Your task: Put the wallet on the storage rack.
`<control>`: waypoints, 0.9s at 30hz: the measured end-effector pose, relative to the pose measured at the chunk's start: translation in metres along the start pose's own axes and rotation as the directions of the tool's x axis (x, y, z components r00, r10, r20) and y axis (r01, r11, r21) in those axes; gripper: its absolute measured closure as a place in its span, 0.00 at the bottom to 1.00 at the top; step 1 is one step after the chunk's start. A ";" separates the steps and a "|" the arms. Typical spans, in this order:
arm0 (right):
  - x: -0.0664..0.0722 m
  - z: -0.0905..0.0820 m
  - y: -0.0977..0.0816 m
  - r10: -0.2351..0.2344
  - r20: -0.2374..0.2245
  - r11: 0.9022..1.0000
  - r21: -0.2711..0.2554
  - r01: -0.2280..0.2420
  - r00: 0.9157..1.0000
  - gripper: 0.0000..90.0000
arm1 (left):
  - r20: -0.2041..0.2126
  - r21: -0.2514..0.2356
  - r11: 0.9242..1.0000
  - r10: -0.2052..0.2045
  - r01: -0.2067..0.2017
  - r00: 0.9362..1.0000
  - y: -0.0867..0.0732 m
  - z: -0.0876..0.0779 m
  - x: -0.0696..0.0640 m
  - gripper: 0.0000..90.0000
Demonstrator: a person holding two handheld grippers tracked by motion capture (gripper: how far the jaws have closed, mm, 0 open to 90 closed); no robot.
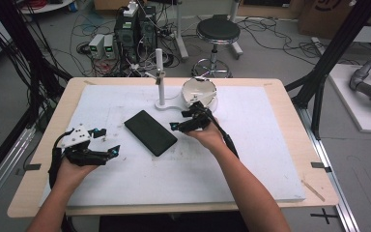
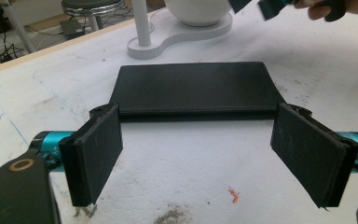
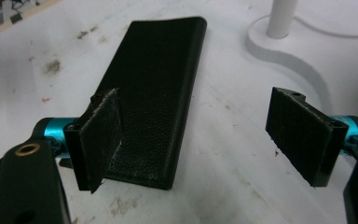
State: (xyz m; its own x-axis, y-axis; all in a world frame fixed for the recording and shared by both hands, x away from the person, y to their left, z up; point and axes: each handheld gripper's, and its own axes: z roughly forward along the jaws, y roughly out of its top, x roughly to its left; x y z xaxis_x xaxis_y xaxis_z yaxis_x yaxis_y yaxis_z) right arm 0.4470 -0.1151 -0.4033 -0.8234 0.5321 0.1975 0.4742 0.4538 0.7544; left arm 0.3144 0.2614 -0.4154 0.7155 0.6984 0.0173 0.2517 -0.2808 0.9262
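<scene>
A flat black leather case (image 1: 150, 132) lies on the white mat, mid-table. My left gripper (image 1: 106, 141) rests to its left, open and empty. In the left gripper view the black case (image 2: 193, 88) lies just beyond the wide-apart jaws of the left gripper (image 2: 209, 158). My right gripper (image 1: 184, 120) hovers at the case's right side, open, near the white bowl (image 1: 199, 92). In the right gripper view the case (image 3: 156, 88) runs past the left pad (image 3: 100, 137) of the right gripper (image 3: 200, 137), with nothing between the jaws.
A white stand with an upright post (image 1: 160, 77) and a curved base (image 2: 179, 35) holds the bowl behind the case. The white mat (image 1: 251, 159) covers a wooden table (image 1: 314, 181). A stool (image 1: 217, 31), computers and cables sit on the floor beyond.
</scene>
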 end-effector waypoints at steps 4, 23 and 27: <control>0.001 0.019 -0.002 -0.004 -0.014 0.999 0.044 0.005 1.000 0.22 | 0.002 0.002 1.000 0.000 0.000 1.000 0.000 0.000 0.000 0.19; 0.004 0.050 -0.016 0.054 -0.094 0.989 0.141 -0.040 0.994 0.35 | 0.008 0.009 1.000 0.004 -0.004 1.000 -0.001 0.002 -0.001 0.19; 0.003 0.049 -0.017 0.069 -0.109 0.988 0.146 -0.053 0.992 0.41 | 0.008 0.013 1.000 0.009 -0.009 1.000 0.000 0.002 -0.001 0.19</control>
State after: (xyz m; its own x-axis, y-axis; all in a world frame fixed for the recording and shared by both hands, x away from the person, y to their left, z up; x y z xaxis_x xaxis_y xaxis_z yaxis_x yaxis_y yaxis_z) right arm 0.4511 -0.0863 -0.4463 -0.8177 0.4810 0.3162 0.5575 0.5247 0.6434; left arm 0.3150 0.2595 -0.4165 0.7230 0.6904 0.0229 0.2533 -0.2958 0.9210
